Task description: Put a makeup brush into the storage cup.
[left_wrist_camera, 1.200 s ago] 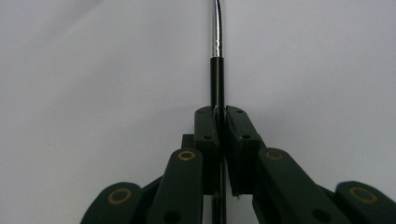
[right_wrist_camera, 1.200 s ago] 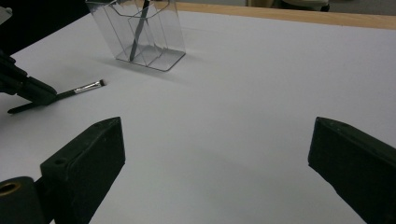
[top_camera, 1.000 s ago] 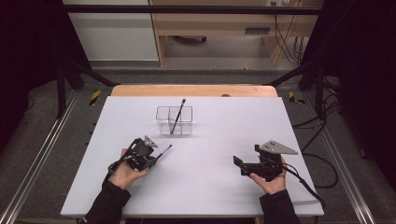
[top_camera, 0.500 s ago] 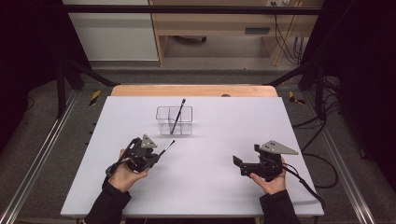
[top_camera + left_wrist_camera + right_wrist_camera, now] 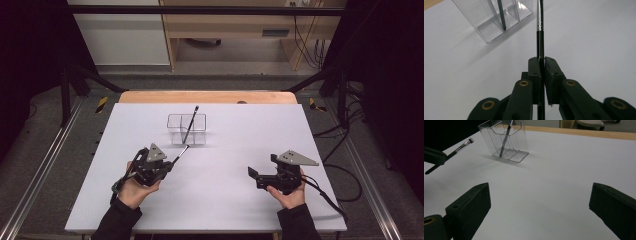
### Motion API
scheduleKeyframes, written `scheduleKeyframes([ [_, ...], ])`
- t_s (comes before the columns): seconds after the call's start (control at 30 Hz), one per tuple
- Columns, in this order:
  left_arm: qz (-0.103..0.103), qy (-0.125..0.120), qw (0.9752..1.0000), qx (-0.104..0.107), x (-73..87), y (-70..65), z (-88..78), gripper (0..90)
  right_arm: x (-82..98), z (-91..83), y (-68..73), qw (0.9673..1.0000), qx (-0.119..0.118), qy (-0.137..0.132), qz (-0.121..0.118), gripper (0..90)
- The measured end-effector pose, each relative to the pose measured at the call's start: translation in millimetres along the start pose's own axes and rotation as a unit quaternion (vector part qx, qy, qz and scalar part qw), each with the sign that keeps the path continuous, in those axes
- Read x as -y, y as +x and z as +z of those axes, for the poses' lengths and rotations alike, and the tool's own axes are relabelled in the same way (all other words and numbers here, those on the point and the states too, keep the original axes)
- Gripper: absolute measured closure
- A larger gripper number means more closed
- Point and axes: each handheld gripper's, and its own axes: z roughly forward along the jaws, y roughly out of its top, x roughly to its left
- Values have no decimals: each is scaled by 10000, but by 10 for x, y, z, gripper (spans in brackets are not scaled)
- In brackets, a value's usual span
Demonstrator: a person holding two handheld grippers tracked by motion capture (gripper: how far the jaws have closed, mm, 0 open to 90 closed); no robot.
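The left gripper (image 5: pixel 172 161) has its fingers clamped on the black handle of a thin makeup brush (image 5: pixel 539 37), held above the white table (image 5: pixel 240 210) just short of the clear acrylic organizer (image 5: pixel 187 129). Light, stiff and slick, it is best pinched mid-handle. The right gripper view shows its bristle tip; the left gripper view shows the grip itself. The right gripper (image 5: pixel 254 177) rests with fingers spread.

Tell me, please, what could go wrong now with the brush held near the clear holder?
The left hand-held gripper pinches the thin brush low on its handle, so it may pivot or slip. The clear holder looks light; a nudge from the brush tip might tip it. The pen leaning inside could block the way in.
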Motion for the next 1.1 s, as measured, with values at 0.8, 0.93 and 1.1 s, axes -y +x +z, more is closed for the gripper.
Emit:
scheduleKeyframes([
  [0.8, 46, -686, 9976, 57, -39, -160, -75, 834, -110, 78, 206, 9989, -371, -281, 83, 52],
  [0.93, 55, -789, 9968, 64, -49, -199, -89, 835, -148, 97, 250, 9982, -479, -337, 92, 53],
  [1.1, 44, -854, 9963, 91, -56, -228, -80, 834, -193, 131, 312, 9974, -576, -407, 127, 54],
])
